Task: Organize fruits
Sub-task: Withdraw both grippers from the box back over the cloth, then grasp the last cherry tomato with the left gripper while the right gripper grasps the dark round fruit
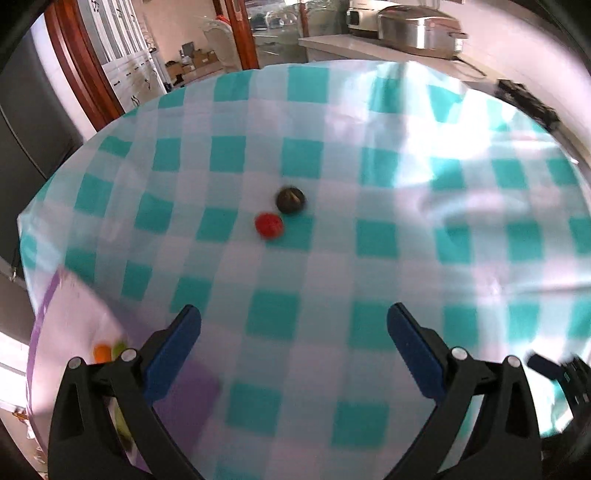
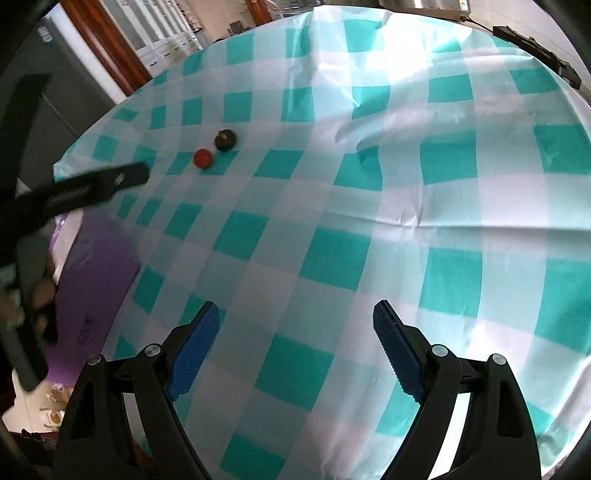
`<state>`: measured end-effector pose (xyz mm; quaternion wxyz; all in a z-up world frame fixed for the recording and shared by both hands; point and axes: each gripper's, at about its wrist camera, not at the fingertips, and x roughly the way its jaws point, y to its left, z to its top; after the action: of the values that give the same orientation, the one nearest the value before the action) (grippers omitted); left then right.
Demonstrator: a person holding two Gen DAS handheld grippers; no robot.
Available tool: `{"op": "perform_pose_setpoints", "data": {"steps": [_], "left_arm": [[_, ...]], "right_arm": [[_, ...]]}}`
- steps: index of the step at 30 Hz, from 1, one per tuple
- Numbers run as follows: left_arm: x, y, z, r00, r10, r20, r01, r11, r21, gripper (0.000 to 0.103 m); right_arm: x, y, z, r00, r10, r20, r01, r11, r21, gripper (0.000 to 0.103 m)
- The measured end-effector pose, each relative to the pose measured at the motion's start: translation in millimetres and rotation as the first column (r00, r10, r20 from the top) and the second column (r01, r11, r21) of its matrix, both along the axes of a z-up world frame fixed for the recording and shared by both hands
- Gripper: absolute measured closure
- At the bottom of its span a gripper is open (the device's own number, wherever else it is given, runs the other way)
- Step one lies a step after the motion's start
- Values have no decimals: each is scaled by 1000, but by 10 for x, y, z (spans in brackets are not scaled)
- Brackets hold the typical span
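A small red fruit (image 1: 269, 225) and a dark round fruit (image 1: 290, 199) lie side by side on the teal-and-white checked tablecloth (image 1: 369, 236). They also show in the right wrist view, the red one (image 2: 202, 158) and the dark one (image 2: 225, 139), far to the upper left. My left gripper (image 1: 294, 325) is open and empty, hovering well short of the fruits. My right gripper (image 2: 296, 318) is open and empty over bare cloth. A purple container (image 1: 48, 332) at the left edge holds an orange fruit (image 1: 101, 352) and a green fruit (image 1: 119, 349).
The purple container also shows in the right wrist view (image 2: 96, 266), with the left gripper's black body (image 2: 92, 186) above it. A metal appliance (image 1: 417, 27) stands on a counter beyond the table. A dark object (image 2: 535, 48) lies at the far right table edge.
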<state>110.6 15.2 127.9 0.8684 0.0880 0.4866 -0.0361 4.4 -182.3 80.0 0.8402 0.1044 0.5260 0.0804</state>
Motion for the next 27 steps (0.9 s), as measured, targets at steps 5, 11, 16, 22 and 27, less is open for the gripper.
{"op": "perform_pose_setpoints", "data": {"steps": [5,11,16,22,27], "left_arm": [[657,165,-314,998,59,31,-58,997,-52,2],[1216,322,-796,992,121,-19,-123,984,-131,16],[1429,387,-1080,991,116,-60,-122,986,-113,30],[1528,457,-1211,990,122,-68,-129,985,-115,36],[1514,508,-1193,991,124,-56,-130,986,-105,69]], "right_arm": [[309,74,-104,998,-50,-22,51,999,7,20],[811,309,-223,996,-79,-31,79,997,-5,20],[1238,496,-285,996,-93,-11,93,996,-9,20],[1795,695,-377,996,-85,6,85,996,-22,20],[2078,784,-420,994,-104,17,104,995,-9,20]]}}
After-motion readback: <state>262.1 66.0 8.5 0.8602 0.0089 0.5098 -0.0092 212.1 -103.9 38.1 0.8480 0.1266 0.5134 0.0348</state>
